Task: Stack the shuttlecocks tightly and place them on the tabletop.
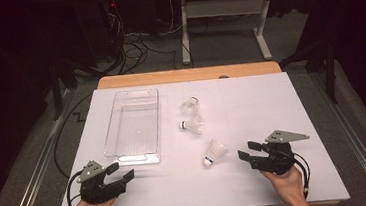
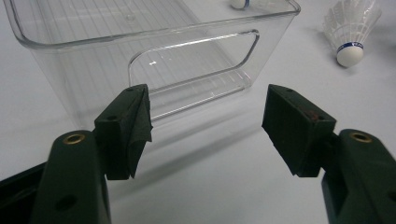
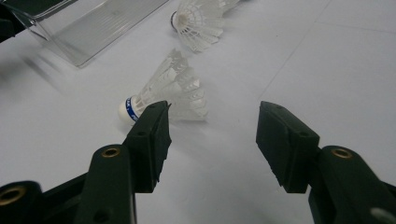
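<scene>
Just ahead of my right jaws, on the white bench (image 1: 271, 105), the nearest shuttlecock (image 3: 163, 91) lies on its side, cork tip with the blue band pointing toward the clear plastic bin (image 1: 134, 127), feather skirt toward me. It is not yet between my jaws: in the right gripper view the skirt shows just past the tip of one of them. My right gripper (image 1: 245, 153) is unclenched, holding nothing, its jaws spread wide enough to take the skirt.

Two more shuttlecocks (image 1: 191, 116) lie farther up the bench, close together, between this one and the bin's far end. The bin stands to the left of all three and has nothing in it. My left gripper (image 2: 205, 119) rests near the bin's near end wall, jaws released and bare, aimed at the handle cutout.

I judge this to be the approach for the first pick. Next I must slide the right jaws forward until they straddle the shuttlecock near the cork, where it is firm, then pinch gently; squeezing the feathers would crush them or flick the thing away.
</scene>
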